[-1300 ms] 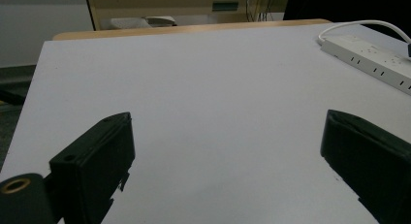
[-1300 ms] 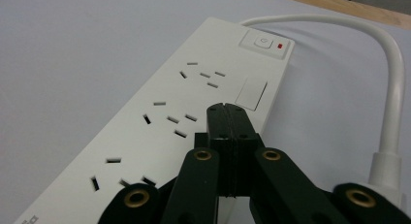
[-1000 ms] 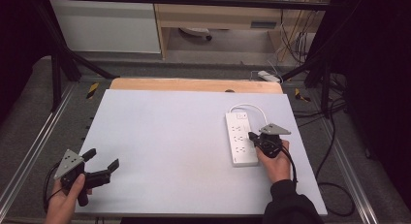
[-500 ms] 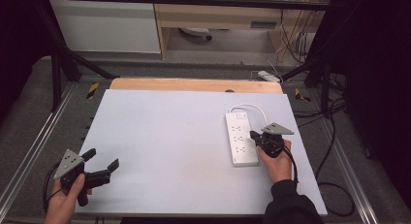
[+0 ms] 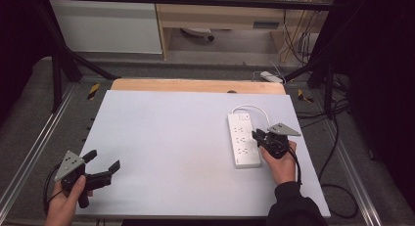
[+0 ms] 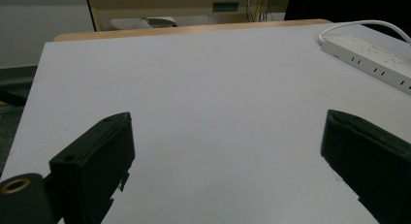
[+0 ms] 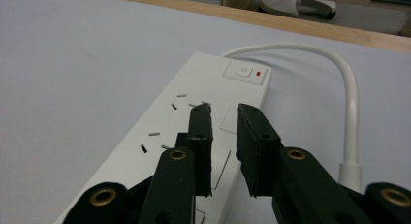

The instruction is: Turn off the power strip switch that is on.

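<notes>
One power strip [image 5: 243,142] lies on the bare white desk [image 5: 171,138]; right gripper [image 5: 258,136] jaws, just opening, stand narrow above it, left gripper [image 5: 103,166] jaws wide.

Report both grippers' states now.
Left gripper: open wide, holding nothing.
Right gripper: jaws just opening, slightly apart, nothing between them, over the power strip.

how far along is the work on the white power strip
Done: the power strip lies flat on the table, its cord curving off the switch end; nothing is plugged into its sockets. In hand: the right gripper sits over the strip's middle, jaws a small gap apart and just opening, nothing between them. Left: whatever comes next with the strip; the left gripper waits open at the near left corner.
</notes>
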A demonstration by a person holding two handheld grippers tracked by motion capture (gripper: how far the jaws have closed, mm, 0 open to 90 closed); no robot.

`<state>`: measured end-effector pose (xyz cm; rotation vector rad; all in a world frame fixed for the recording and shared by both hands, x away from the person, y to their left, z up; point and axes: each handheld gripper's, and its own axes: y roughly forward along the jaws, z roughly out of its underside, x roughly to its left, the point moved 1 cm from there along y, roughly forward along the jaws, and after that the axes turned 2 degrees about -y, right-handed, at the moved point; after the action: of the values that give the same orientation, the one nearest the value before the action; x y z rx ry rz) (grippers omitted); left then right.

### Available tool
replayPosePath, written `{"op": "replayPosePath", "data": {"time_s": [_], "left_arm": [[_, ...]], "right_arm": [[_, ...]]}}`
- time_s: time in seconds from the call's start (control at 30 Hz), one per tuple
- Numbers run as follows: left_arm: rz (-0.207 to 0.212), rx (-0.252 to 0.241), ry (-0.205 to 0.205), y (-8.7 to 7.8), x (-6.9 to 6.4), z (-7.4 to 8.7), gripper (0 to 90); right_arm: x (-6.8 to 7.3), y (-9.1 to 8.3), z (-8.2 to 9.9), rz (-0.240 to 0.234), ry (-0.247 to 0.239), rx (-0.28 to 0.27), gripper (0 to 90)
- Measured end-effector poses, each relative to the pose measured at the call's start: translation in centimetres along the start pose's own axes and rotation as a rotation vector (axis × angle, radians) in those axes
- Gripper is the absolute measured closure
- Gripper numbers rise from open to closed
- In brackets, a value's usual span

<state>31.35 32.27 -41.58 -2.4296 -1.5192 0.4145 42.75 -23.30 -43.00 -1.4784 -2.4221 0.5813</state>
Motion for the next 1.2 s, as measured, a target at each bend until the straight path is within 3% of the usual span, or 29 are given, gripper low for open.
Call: {"op": "replayPosePath", "data": {"time_s": [0.57,0.97,1.2], "left_arm": [[0.000,-0.001,0.000,0.0,0.0,0.0,5.1],[0.000,-0.001,0.000,0.0,0.0,0.0,5.1],[0.000,-0.003,-0.001,0.0,0.0,0.0,5.0]], "right_arm": [[0.2,-1.5,-0.7,0.036,0.037,-0.038,37.9],[0.3,-2.1,-1.1,0.069,0.033,-0.057,12.3],[0.3,-2.9,-1.4,0.081,0.029,-0.090,4.8]]}}
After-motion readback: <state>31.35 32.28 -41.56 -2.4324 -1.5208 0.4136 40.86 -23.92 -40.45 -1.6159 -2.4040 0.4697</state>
